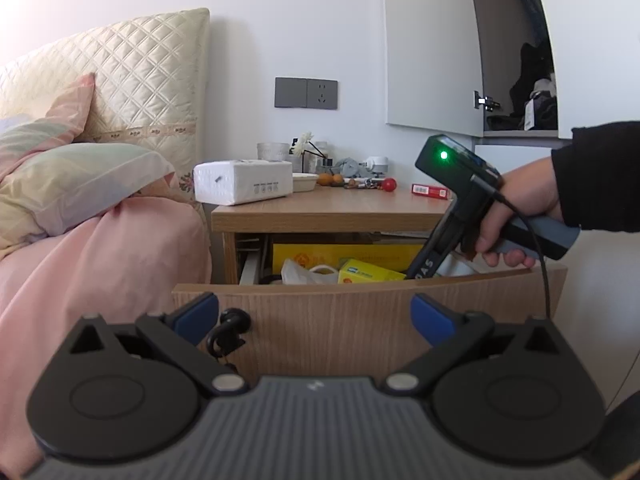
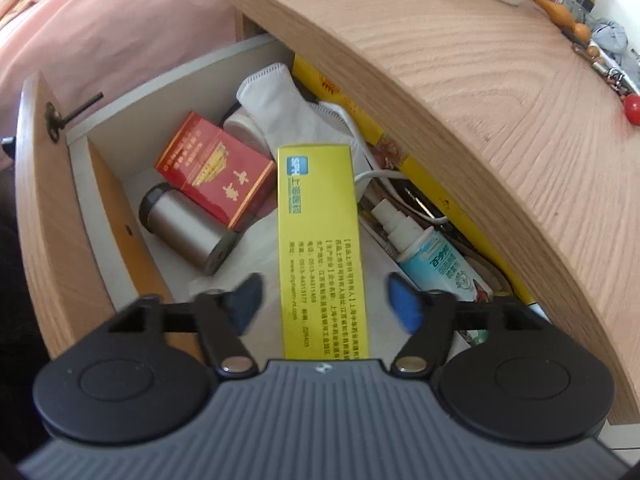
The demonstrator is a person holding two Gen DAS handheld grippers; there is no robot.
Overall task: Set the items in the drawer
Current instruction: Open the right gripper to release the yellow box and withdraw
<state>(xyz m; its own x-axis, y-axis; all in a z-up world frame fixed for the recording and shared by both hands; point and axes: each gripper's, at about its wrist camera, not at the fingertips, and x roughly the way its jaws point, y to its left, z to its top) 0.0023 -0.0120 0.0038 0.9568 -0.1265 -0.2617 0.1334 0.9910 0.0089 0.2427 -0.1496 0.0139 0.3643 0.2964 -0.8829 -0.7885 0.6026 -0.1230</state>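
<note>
Right wrist view: right claw [image 2: 324,300] spread wide, yellow box [image 2: 320,216] lying between, untouched, inside drawer [image 2: 104,184]; left claw [image 1: 316,316] open.

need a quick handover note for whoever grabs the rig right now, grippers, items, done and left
Right hand-held gripper: open inside the drawer, fingers clear on both sides of the yellow box, which lies in the drawer.
Left hand-held gripper: open, empty, facing the drawer front.
Done: yellow box is in, beside a red pack, a silver cylinder and a spray bottle.
Left: lift the right one out. A red box sits on the nightstand; probably next, then close the drawer.
</note>
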